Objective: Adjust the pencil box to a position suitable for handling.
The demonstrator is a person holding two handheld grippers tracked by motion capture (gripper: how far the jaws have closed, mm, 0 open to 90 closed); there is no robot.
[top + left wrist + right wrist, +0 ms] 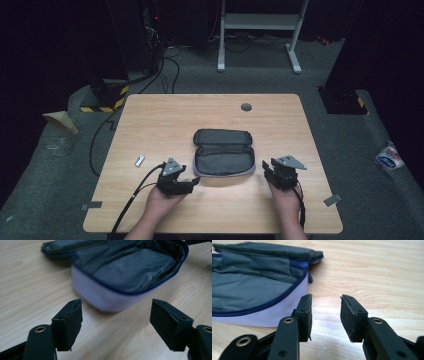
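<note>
**Both grippers empty beside open pouch, approach step**

Left gripper [192, 184] jaws spread wide, holding nothing; right gripper [266, 170] jaws parted by a narrower gap, also holding nothing. Pouch [223, 153] lies unzipped mid-table [150, 120], dark lid flap folded back away from the person, grey lining up, pale outer wall with blue zip facing the grippers. Small silver object [139, 161] on the wood, left of the left gripper, well apart from pouch.

Step, as I judge: pre-grasp, grippers flanking the near corners of the pouch, no contact yet. Likely next: either fetch the silver object for the pouch or take the flap to close it; each needs a gripper advanced and closed on a thin edge.

Pose: forearms enter from bottom edge, left hand [165, 197] and right hand [285, 195] low over the table, left gripper angled right toward pouch corner, right gripper pointing forward-left just beside pouch's right end
</note>
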